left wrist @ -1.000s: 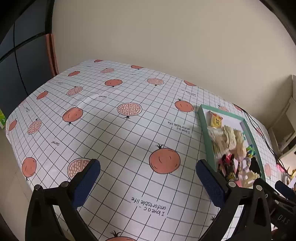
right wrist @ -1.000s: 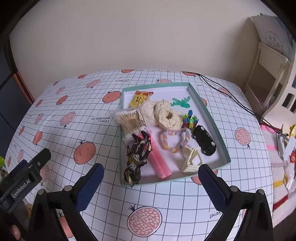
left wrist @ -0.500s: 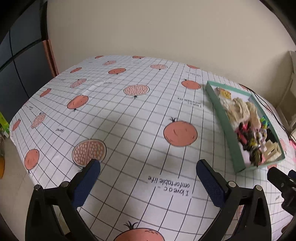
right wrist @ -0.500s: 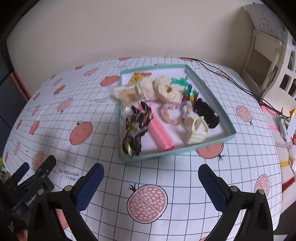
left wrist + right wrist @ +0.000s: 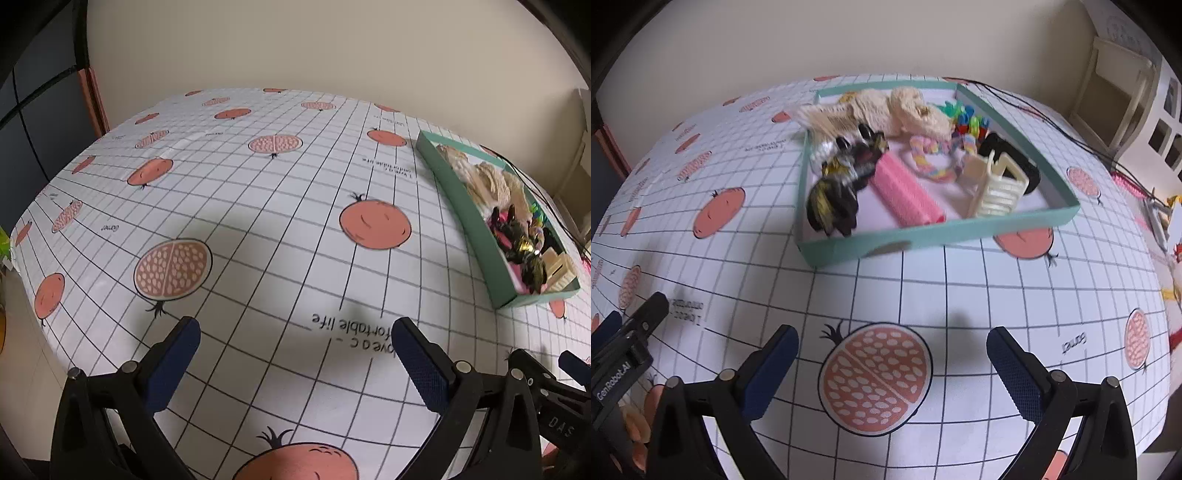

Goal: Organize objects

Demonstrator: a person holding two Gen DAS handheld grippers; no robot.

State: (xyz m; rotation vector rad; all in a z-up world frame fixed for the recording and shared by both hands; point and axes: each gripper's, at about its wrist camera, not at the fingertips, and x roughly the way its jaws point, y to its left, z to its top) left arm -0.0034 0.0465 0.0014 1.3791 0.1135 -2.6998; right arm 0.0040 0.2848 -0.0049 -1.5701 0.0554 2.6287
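Hovering low over the worktop [image 5: 960, 295], right hand-held gripper [image 5: 892, 354] spread wide and empty, aimed at the green tray [image 5: 923, 236] just ahead, probably to pick from it. Left hand-held gripper [image 5: 295, 347] likewise released, over bare cloth well left of the tray, likely marking a drop zone. Countable in the tray: one pink roller [image 5: 908, 195], one cream claw clip [image 5: 997, 188], one black clip [image 5: 834, 199], one pastel hair tie [image 5: 931, 158]; remainder too tangled to count.

"genrobot.ai" on left gripper [image 5: 617, 373]
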